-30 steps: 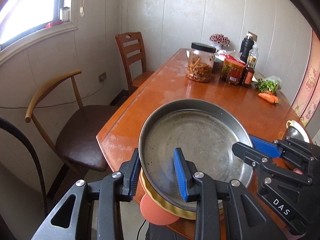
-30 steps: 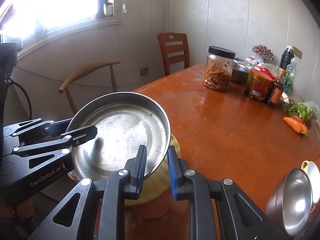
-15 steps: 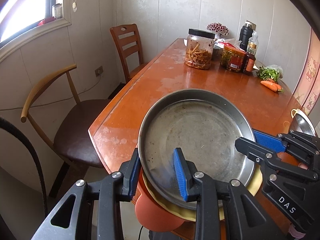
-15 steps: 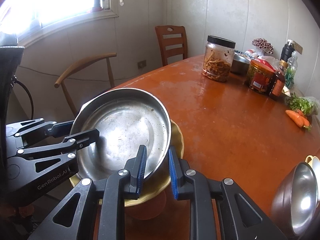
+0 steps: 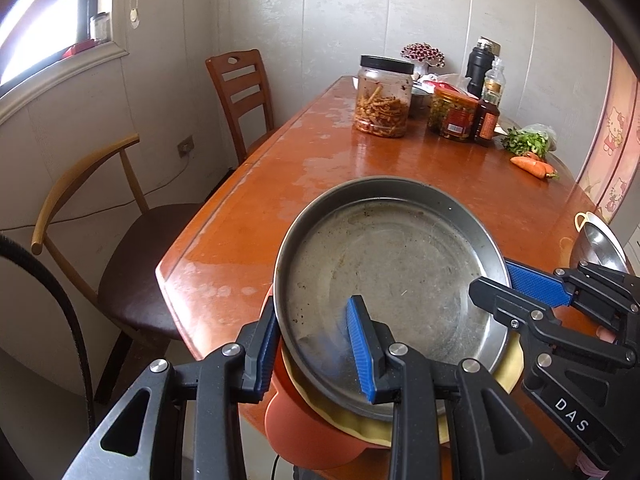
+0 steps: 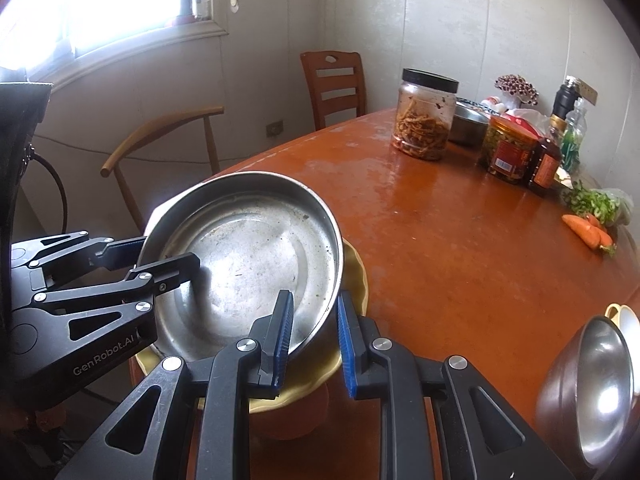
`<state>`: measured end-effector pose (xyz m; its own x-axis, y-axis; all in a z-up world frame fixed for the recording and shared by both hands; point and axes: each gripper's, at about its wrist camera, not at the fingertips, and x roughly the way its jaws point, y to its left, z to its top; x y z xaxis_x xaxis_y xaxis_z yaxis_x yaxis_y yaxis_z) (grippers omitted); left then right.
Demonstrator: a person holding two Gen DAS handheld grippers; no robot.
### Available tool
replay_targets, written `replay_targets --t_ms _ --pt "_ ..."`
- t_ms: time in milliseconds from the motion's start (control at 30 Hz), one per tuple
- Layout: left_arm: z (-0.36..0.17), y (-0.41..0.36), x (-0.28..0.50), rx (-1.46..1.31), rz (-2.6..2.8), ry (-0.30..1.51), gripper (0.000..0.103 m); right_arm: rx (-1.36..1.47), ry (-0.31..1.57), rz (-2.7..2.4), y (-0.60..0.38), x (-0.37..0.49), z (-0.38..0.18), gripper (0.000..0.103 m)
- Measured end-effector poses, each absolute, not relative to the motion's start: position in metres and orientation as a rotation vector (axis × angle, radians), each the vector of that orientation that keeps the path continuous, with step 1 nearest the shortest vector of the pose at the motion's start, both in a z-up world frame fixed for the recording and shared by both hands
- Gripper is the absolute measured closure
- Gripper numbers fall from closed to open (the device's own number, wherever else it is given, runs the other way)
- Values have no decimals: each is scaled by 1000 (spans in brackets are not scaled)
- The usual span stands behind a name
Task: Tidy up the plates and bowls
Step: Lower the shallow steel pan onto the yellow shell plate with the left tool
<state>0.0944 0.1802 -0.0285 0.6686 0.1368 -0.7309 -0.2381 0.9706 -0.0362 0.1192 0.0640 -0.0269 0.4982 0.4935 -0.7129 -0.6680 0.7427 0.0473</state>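
A round steel pan (image 5: 392, 264) hangs tilted at the near corner of the wooden table (image 5: 360, 168), just over a yellow plate (image 5: 508, 364) that sits on an orange bowl (image 5: 304, 424). My left gripper (image 5: 312, 350) is shut on the pan's near rim, one finger outside and one inside. In the right wrist view my right gripper (image 6: 313, 340) is shut on the pan's (image 6: 248, 256) other rim, above the yellow plate (image 6: 356, 276). The pan's lower edge lies close to that plate; I cannot tell whether they touch.
A steel bowl (image 6: 592, 392) and a white cup (image 6: 624, 316) stand at the table's right edge. A large jar (image 5: 384, 96), smaller jars, bottles and carrots (image 5: 532, 166) fill the far end. Two chairs (image 5: 132, 272) stand left of the table.
Both grippers keep their hold on the pan. The pan has settled slightly lower, closer to the yellow plate; otherwise little has moved.
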Motion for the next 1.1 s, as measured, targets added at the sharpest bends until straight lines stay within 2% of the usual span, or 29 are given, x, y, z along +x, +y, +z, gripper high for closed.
replay_targets --t_ms 633,1100 --pt "-27 140 107 -111 159 815 70 -156 779 629 15 121 -25 79" --pt "-25 140 108 -123 160 824 70 -132 772 647 9 117 -23 77"
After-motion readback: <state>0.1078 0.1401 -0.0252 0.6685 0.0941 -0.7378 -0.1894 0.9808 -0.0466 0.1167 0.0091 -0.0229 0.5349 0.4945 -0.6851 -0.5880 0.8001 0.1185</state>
